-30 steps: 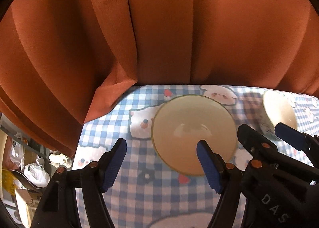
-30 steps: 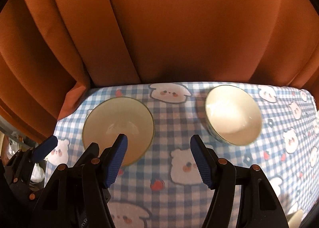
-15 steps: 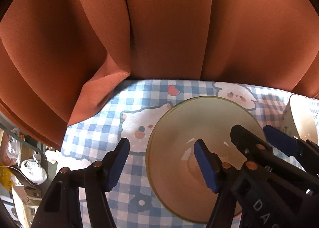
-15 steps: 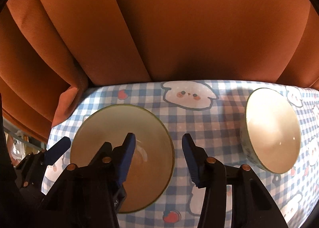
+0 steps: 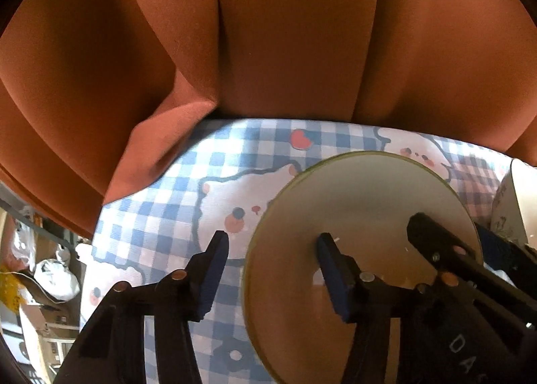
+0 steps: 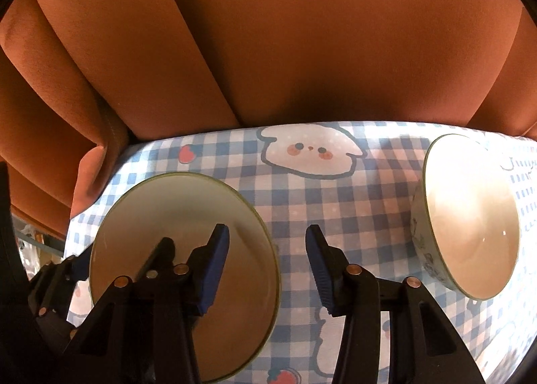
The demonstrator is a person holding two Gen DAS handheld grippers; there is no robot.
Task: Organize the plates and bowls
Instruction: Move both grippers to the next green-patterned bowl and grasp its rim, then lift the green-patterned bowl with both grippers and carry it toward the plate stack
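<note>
Cream bowl (image 5: 362,250): left gripper (image 5: 272,276) and right gripper (image 6: 266,263) straddle opposite rims, jaws just narrowing, pads apart from the rims; second bowl (image 6: 470,216) well clear.

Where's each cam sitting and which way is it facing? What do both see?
Left wrist: on the left gripper, looking steeply down at the green-rimmed bowl; its fingers straddle the bowl's left rim; the right gripper intrudes.
Right wrist: on the right gripper, straddling the same bowl's right rim.
Shared: that bowl, the white bowl, checked tablecloth, orange curtain.
</note>
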